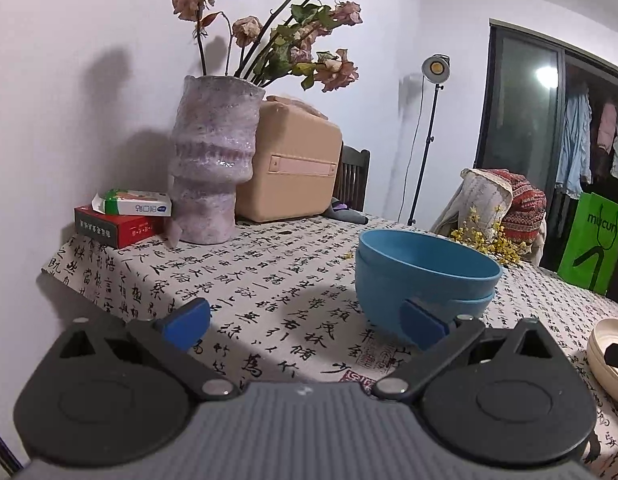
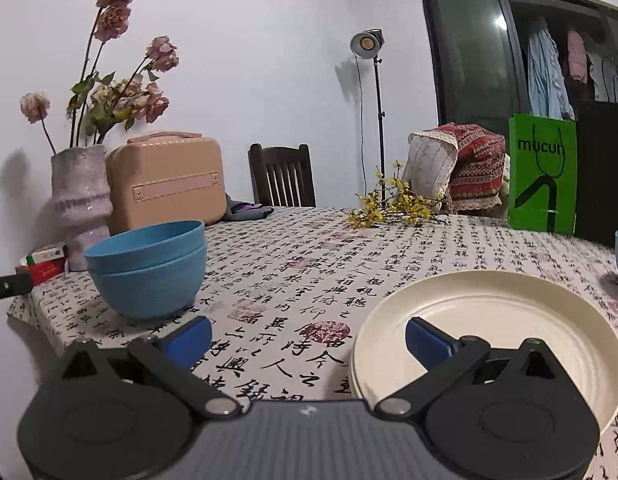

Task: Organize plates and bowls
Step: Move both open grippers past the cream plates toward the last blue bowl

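Left view: the left gripper (image 1: pixel 305 322) is wide apart and empty. 2 stacked blue bowls (image 1: pixel 425 280) sit just past it on the table (image 1: pixel 269 280). They look light and stiff; grab the rim.

Right view: the right gripper (image 2: pixel 309 338) is wide apart over the cream plates (image 2: pixel 485 316). They look smooth and slippery; pinch the edge.

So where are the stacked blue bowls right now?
The blue bowls sit on the table's left part in the right wrist view, in front of the vase and tan case, left of the cream plates.
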`<act>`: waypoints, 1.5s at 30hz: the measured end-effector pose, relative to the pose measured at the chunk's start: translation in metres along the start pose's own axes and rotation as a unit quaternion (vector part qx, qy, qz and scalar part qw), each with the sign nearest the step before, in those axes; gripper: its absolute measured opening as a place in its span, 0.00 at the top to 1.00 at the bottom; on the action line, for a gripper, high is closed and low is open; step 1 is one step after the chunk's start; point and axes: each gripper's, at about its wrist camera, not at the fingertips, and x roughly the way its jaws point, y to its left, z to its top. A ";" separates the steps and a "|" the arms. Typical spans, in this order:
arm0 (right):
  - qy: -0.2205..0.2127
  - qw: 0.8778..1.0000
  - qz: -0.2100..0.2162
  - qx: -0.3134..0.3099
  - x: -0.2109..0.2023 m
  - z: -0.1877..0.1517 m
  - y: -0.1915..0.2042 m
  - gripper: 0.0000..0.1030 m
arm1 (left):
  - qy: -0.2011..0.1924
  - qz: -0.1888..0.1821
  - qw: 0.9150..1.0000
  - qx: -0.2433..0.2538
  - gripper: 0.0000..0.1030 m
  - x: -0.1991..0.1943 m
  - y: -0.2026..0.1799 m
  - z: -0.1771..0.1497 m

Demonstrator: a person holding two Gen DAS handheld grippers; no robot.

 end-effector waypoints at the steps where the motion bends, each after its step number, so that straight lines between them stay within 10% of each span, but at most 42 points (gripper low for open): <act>1: 0.001 1.000 0.000 0.003 0.001 0.000 0.000 0.00 | 0.001 -0.001 1.000 0.001 0.00 0.000 0.000 0.000; 45: -0.022 0.993 -0.113 0.031 -0.064 -0.013 -0.053 0.00 | 0.004 -0.192 0.980 0.060 0.00 -0.001 -0.111 -0.011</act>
